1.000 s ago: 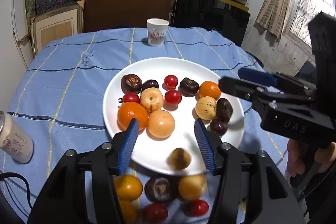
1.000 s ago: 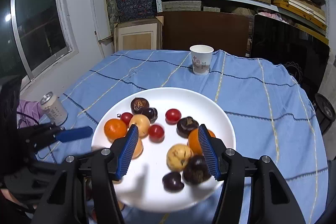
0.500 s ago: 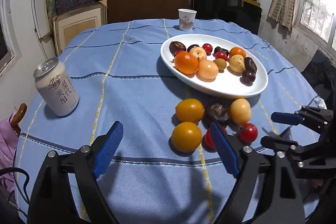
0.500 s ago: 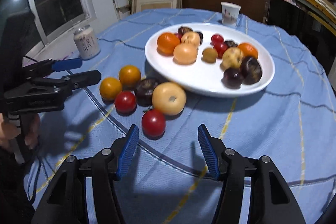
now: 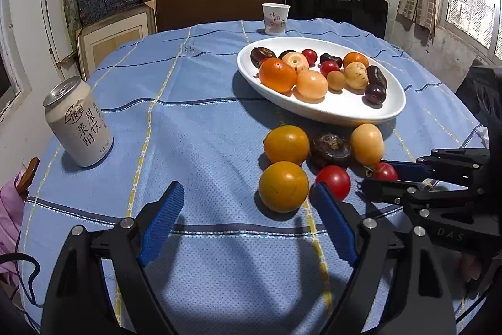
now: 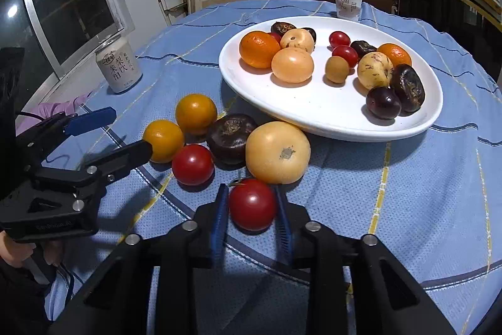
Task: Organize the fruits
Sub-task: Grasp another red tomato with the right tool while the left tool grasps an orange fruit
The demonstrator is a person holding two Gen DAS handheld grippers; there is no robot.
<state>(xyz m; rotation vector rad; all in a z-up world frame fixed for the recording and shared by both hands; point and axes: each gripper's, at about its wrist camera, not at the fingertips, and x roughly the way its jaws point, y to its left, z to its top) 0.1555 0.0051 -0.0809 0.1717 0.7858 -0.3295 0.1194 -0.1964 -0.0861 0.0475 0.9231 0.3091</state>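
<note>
A white oval plate [image 5: 386, 110] [image 6: 313, 112] holds several fruits. In front of it on the blue cloth lie two orange fruits [image 5: 284, 186] [image 6: 195, 112], a dark fruit [image 5: 330, 148] [image 6: 230, 142], a pale yellow fruit [image 5: 367, 144] [image 6: 277, 151] and two red tomatoes. My right gripper [image 6: 251, 204] [image 5: 375, 178] is shut on the nearer red tomato [image 6: 252, 203] [image 5: 384, 171], which rests on the cloth. My left gripper [image 5: 248, 222] [image 6: 120, 131] is open and empty, just left of the loose fruits, its right finger beside the other tomato [image 5: 333, 181] [image 6: 192, 164].
A drink can [image 5: 78, 121] [image 6: 118, 65] stands at the table's left. A paper cup [image 5: 275, 18] [image 6: 347, 2] stands behind the plate. Shelves, boxes and a dark screen lie beyond the table. Purple cloth [image 5: 8, 228] hangs at the left edge.
Both grippers have drawn back from above the plate and dropped to the loose fruits in front. My right gripper has closed on a red tomato.
</note>
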